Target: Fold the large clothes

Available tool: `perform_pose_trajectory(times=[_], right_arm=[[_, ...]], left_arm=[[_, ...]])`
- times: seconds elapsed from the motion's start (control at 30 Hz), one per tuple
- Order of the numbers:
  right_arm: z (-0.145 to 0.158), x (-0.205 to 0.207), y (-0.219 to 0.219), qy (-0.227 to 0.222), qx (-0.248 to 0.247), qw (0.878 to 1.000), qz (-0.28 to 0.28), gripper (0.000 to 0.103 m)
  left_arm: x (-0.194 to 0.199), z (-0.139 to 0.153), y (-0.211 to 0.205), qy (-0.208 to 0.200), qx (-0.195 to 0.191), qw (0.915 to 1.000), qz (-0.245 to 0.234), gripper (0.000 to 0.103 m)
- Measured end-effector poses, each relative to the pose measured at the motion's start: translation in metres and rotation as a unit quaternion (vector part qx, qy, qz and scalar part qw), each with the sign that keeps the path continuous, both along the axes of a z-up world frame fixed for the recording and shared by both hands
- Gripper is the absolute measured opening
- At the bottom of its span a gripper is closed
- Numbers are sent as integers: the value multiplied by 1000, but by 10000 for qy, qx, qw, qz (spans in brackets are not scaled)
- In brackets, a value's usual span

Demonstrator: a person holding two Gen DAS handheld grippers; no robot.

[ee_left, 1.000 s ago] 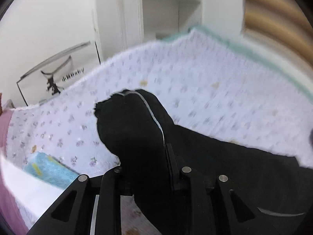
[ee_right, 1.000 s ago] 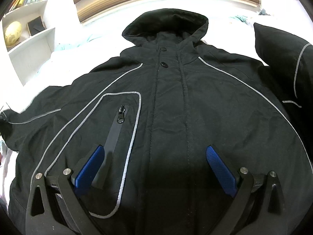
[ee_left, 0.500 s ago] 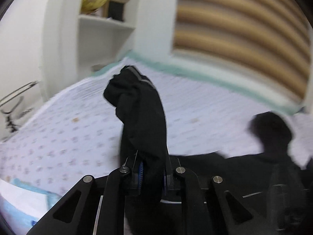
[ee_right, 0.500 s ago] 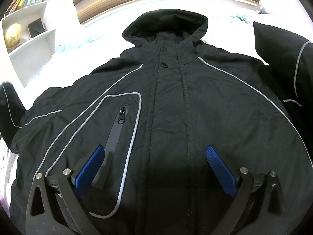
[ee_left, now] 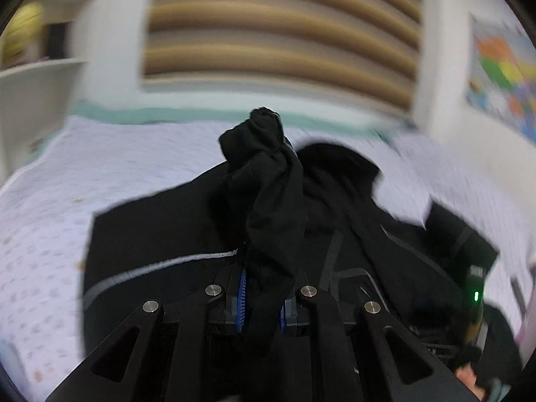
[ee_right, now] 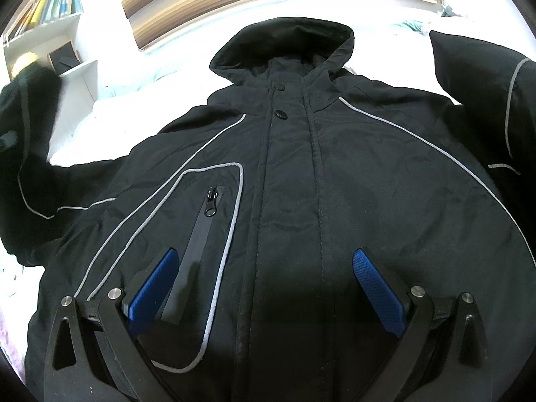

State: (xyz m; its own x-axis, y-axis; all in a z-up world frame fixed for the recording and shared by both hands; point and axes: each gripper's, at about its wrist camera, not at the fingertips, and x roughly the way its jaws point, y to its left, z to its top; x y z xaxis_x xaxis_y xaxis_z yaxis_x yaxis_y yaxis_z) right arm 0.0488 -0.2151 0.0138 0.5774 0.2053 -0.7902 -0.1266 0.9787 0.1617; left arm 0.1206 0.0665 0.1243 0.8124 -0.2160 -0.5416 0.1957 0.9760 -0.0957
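Observation:
A large black hooded jacket [ee_right: 335, 184] with grey piping lies face up on the bed, hood at the far end. My left gripper [ee_left: 263, 298] is shut on the jacket's left sleeve [ee_left: 268, 181] and holds it raised over the jacket body [ee_left: 150, 234]. That lifted sleeve shows at the left edge of the right wrist view [ee_right: 23, 140]. My right gripper [ee_right: 264, 288] is open and empty, low over the jacket's front, its blue pads [ee_right: 378, 288] either side of the front placket. The other sleeve [ee_right: 485, 100] lies at the right.
The bed has a pale floral cover [ee_left: 43, 207]. White shelves [ee_right: 50, 33] with books and a yellow ball stand at the left. A striped wooden blind [ee_left: 278, 33] is behind the bed. A coloured poster [ee_left: 502, 77] hangs at the right.
My left gripper has swung the held sleeve up from the bed's left side and in over the jacket body. The right gripper has stayed still and open.

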Motion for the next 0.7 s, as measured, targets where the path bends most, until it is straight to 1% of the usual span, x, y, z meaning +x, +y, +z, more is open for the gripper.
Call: perform_pose_trajectory(times=[0.07, 0.1, 0.13, 0.17, 0.2, 0.23, 0.27, 0.3, 0.33, 0.4, 0.47, 0.57, 0.63, 0.67, 0.7], right_arm=[[0, 0, -1, -2, 50, 10000, -2, 103], [1, 0, -1, -4, 66, 10000, -8, 103], [1, 0, -2, -5, 86, 10000, -10, 103], [0, 0, -2, -6, 102, 9999, -10, 103], [0, 0, -3, -7, 117, 9999, -11, 103], [0, 0, -3, -7, 130, 9999, -10, 103], [0, 1, -3, -9, 140, 9999, -8, 103], [0, 1, -3, -9, 148, 9999, -10, 103], [0, 1, -4, -11, 165, 9999, -12, 103], [0, 0, -5, -2, 181, 9998, -15, 103], [0, 0, -4, 9, 181, 9998, -15, 103], [3, 0, -8, 36, 276, 9996, -13, 103], [8, -2, -11, 105, 386, 9992, -38, 103], [11, -2, -11, 184, 435, 9989, -15, 103], [15, -2, -10, 273, 459, 9986, 22, 103]], left_arm=[[13, -22, -37, 360, 74, 9984, -419, 14], [18, -33, -50, 537, 115, 9971, -533, 14], [25, -50, -63, 818, 206, 9946, -600, 15], [26, -62, -68, 983, 261, 9926, -657, 16], [31, -74, -75, 1167, 308, 9901, -722, 20], [36, -94, -80, 1542, 282, 9838, -873, 26], [40, -107, -84, 1781, 246, 9789, -968, 42], [42, -117, -86, 1938, 193, 9753, -1044, 45], [40, -117, -83, 1926, 183, 9755, -1045, 45], [37, -110, -82, 1991, 114, 9739, -1080, 54], [28, -91, -76, 2037, -43, 9731, -1077, 54], [3, -58, -54, 1763, -225, 9786, -1039, 55], [-13, -38, -34, 1588, -372, 9823, -922, 58], [-18, -29, -24, 1518, -396, 9844, -802, 59], [-25, -19, -10, 1451, -390, 9869, -581, 59]])
